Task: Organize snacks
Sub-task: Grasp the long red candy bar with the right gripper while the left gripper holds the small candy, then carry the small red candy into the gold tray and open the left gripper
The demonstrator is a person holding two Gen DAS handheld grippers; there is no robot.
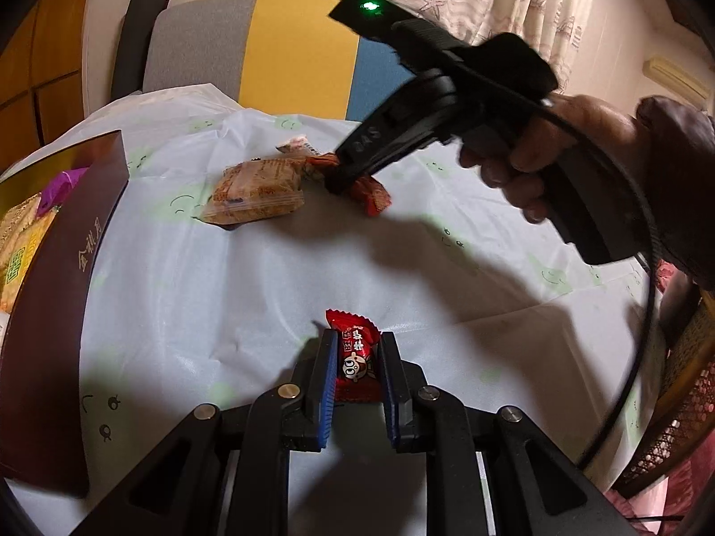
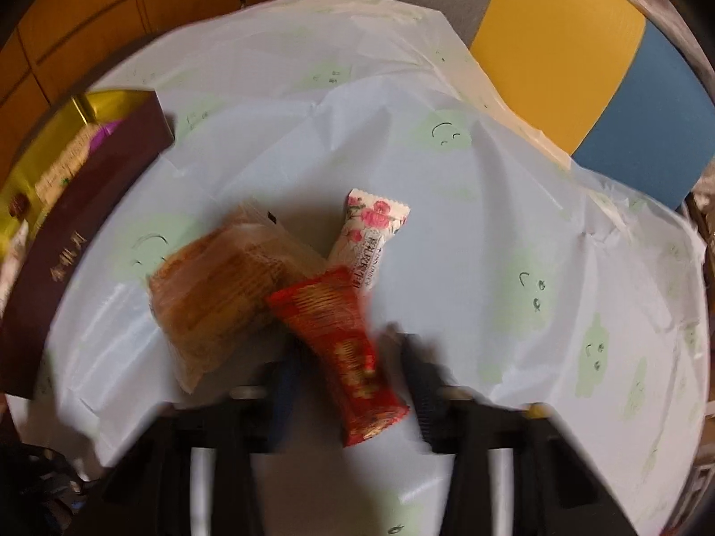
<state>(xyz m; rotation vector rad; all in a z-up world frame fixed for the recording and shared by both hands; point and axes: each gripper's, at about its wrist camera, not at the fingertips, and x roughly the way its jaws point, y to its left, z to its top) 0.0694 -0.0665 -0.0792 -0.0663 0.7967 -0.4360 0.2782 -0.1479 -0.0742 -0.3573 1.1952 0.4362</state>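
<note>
Pale plastic sheeting printed with green smiley faces covers the surface (image 1: 187, 303), and a grey, yellow and blue chair (image 1: 286, 49) stands behind it with curtains beyond.

Our left tongs (image 1: 357, 370) are pinching a red candy (image 1: 355, 357) by its sides, its crimped top poking out past the tips. We judge it is held so to carry it over to the box (image 1: 67, 277).

Our right tongs (image 2: 353, 370) are blurred in their own view. In the left view they reach down onto a red packet (image 1: 371, 192), closed on it as far as we can make out. The packet lies slanted between the fingers, its far end resting against the wafer pack (image 2: 223, 295). A floral candy (image 2: 371, 236) lies just beside both. These three sit bunched mid-surface, so picking one out means nudging its neighbours, we think.

At the left edge stands the maroon box with a gold lining. In it we see pale biscuit packs (image 1: 18, 241) and a purple wrapper (image 1: 58, 187); the rest is hidden by its wall. We judge the sorting to be partway along.
</note>
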